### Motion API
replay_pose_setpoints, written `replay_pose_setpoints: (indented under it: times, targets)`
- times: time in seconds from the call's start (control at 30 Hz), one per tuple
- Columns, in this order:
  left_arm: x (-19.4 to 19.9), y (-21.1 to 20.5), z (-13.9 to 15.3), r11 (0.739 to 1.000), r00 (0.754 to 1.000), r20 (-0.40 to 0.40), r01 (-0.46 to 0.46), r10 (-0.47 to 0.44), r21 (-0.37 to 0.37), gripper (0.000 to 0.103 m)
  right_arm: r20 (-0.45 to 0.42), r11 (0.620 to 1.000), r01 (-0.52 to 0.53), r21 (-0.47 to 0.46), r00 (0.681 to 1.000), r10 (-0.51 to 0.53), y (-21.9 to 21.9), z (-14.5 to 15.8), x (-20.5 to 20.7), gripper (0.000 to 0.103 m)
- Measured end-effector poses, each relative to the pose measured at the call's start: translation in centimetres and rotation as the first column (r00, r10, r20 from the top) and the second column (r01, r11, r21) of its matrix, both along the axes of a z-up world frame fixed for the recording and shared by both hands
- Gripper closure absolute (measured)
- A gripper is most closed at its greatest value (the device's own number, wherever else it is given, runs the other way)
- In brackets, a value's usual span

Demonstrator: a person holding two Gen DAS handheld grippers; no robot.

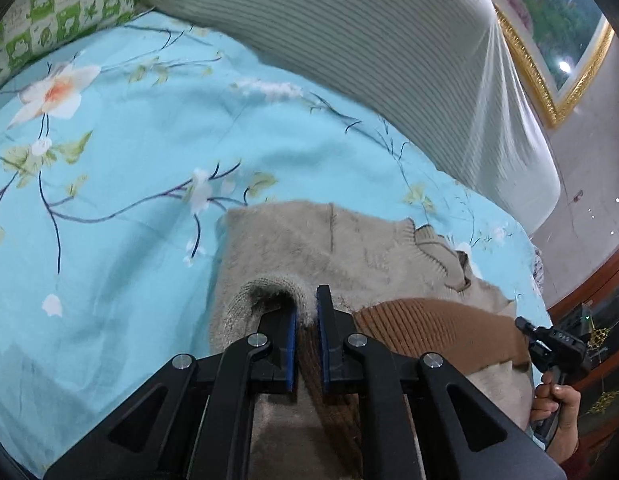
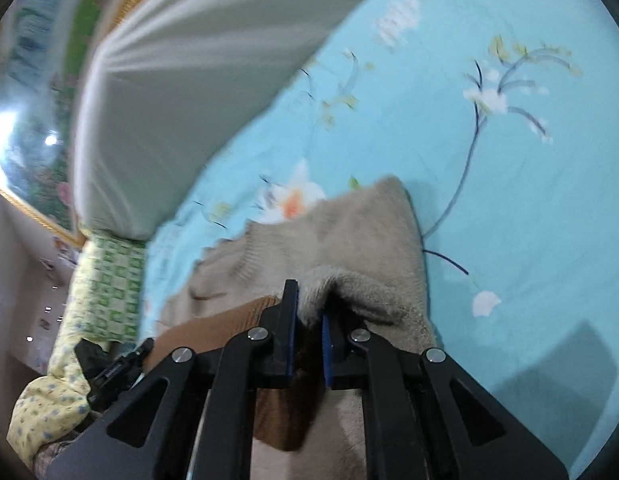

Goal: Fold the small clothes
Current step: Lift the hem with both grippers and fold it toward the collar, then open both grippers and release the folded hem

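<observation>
Two grippers pinch one beige knit sweater with a brown ribbed band; it lies on the light blue floral bedsheet, at 5 o'clock in the left wrist view and at 6 o'clock in the right wrist view. The left gripper has its blue-padded fingers pressed onto a raised fold of the fuzzy knit; the right gripper likewise clamps a bunched edge of the sweater beside the brown band. At 4 o'clock in the left view, a hand grips the other tool's handle. A striped grey-white bolster lies along the sheet at 12 o'clock; a green checked pillow sits at 10 o'clock; a gilt-framed painting hangs at 2 o'clock.
</observation>
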State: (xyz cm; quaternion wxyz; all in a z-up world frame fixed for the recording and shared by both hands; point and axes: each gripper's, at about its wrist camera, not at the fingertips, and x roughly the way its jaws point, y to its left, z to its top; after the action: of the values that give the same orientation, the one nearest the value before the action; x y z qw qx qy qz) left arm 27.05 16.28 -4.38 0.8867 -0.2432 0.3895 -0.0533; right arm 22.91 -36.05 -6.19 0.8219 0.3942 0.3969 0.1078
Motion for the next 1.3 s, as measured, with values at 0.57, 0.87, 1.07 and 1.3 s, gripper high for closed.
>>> replay_pose_setpoints:
  times: [0.57,0.87,1.07,1.3]
  targets:
    - [-6.2,-13.4,1.0,0.918,0.919,-0.101,0.39,-0.382,0.071,0.053,0.024,0.823,-0.51,-0.25,0.846,0.532,13.2,3.7,-4.8,0.056]
    - [3.7,-10.3,1.2,0.943,0.956,-0.122,0.286,-0.268,0.168,0.057,-0.113,0.81,-0.374,-0.452,0.924,0.364,9.6,2.2,3.0,0.057]
    - [7.6,-5.0,2.1,0.991,0.997,-0.074,0.047,-0.038,0.125,0.057,0.012,0.94,-0.045,-0.339,0.999,0.052,2.5,3.0,4.6,0.057]
    - [3.4,-4.6,2.7,0.998,0.999,-0.027,0.029,-0.027,0.051,0.056,0.059,0.944,-0.019,-0.329,0.997,0.04,2.2,4.8,1.2,0.056]
